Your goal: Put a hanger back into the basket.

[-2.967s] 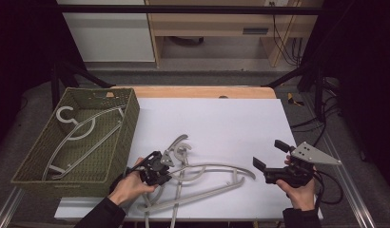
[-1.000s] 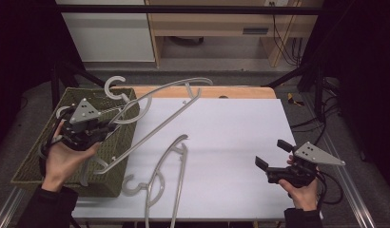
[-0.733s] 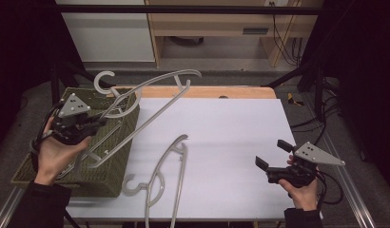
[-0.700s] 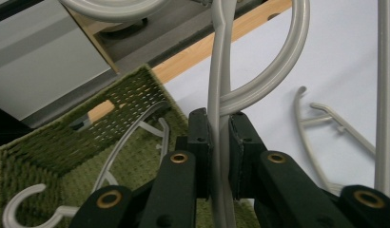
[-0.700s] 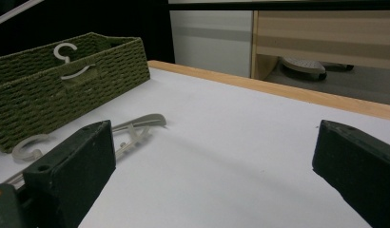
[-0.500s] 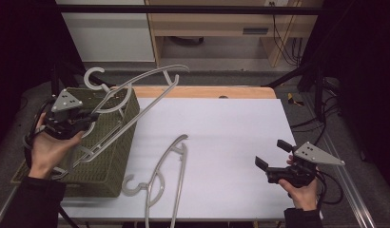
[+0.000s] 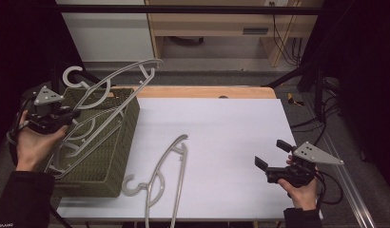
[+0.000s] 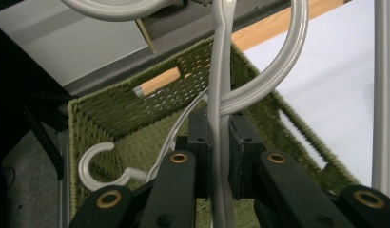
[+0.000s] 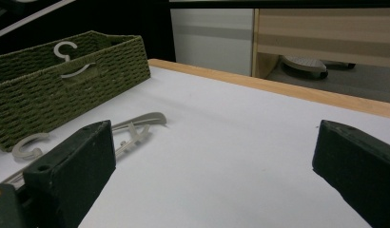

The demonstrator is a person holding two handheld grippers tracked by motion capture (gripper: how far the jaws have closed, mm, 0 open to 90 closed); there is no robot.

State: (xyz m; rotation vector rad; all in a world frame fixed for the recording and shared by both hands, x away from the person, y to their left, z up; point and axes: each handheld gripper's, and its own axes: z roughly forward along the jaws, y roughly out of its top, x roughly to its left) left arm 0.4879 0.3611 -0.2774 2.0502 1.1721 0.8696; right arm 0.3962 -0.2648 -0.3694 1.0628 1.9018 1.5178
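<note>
1. The left gripper (image 7: 64, 115) clamps a grey hanger (image 7: 118, 78) above the green basket (image 7: 118, 156).
2. The hanger tilts, its long axis rising toward the far right, hook (image 7: 72, 76) at the far end.
3. The right gripper (image 7: 274, 154) rests open over the table (image 7: 221, 123).

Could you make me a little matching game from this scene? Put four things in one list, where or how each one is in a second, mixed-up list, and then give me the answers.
Things:
1. left hand-held gripper
2. right hand-held gripper
3. grey hanger on the table
4. green woven basket

Places or states:
A. lying flat on the white table, beside the basket
B. jaws wide open, holding nothing, over the table's right side
C. at the table's left edge, with a hanger already lying inside
D. shut on a raised grey hanger above the basket

Pairs: 1-D, 2-B, 3-A, 4-C
</note>
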